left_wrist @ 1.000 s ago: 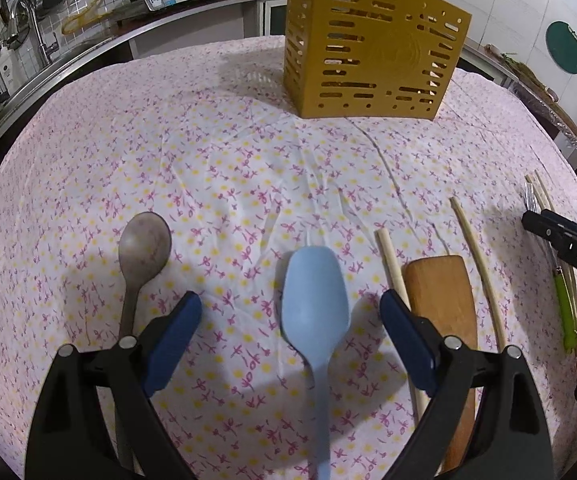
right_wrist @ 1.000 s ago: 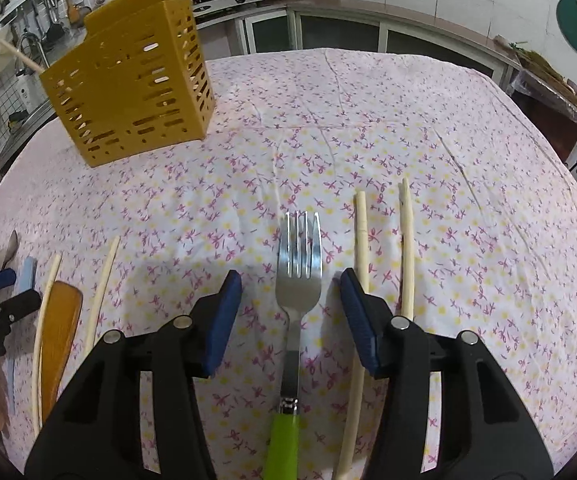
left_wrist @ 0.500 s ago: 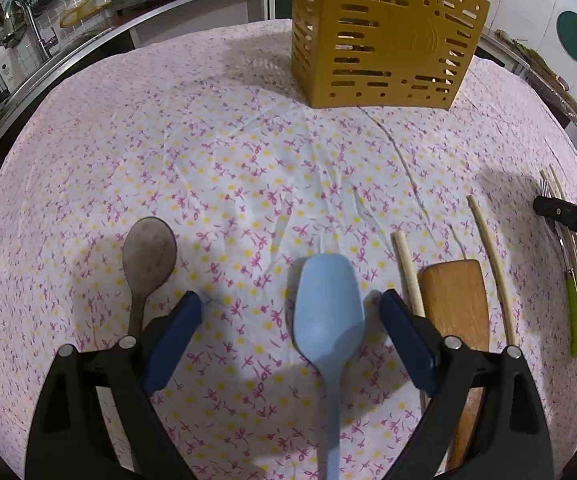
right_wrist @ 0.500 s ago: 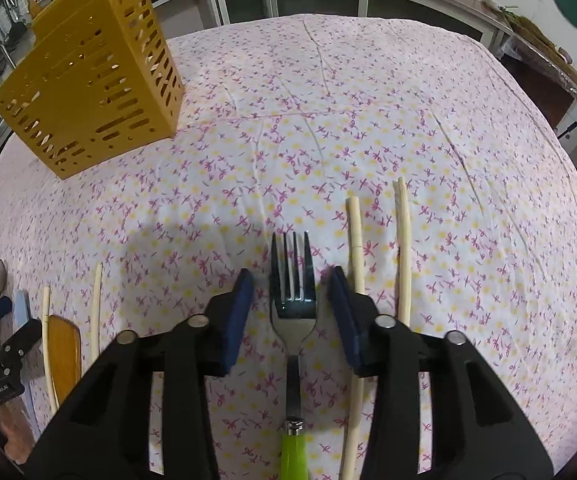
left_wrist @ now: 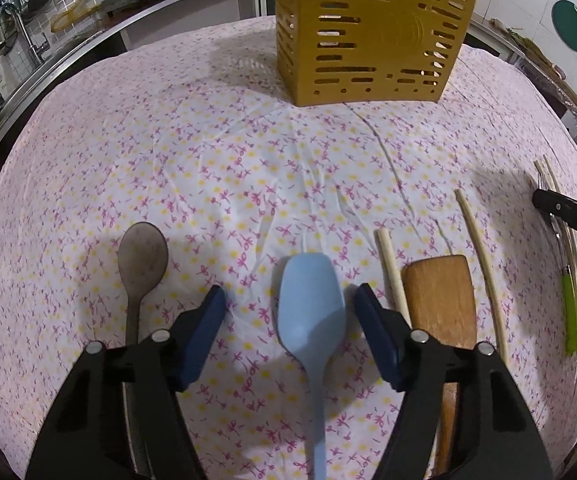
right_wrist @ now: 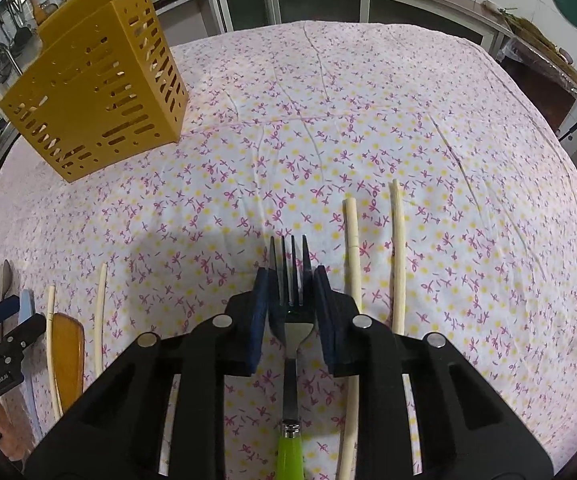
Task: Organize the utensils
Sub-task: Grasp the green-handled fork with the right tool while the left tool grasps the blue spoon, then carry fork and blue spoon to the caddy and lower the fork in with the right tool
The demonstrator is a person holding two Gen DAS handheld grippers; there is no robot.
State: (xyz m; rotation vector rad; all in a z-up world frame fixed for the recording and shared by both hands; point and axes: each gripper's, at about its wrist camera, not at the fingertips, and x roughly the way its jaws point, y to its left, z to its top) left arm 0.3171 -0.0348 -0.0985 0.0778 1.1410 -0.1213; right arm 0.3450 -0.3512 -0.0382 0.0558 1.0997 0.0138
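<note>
Lying flat on the floral-clothed surface (left_wrist: 248, 168), the blue spoon (left_wrist: 310, 312) is framed by the left gripper (left_wrist: 290, 334), whose fingers are closing around its bowl with clear gaps on both sides. The green-handled fork (right_wrist: 290, 312) is bracketed at its head by the right gripper (right_wrist: 290, 312), its fingers closing and nearly touching the tines. The yellow slotted utensil holder (left_wrist: 368, 36) is seen standing upright at the far side, well apart from both

Both hand-held grippers (left_wrist: 288, 328) (right_wrist: 290, 300) down-tilted, jaws closing
</note>
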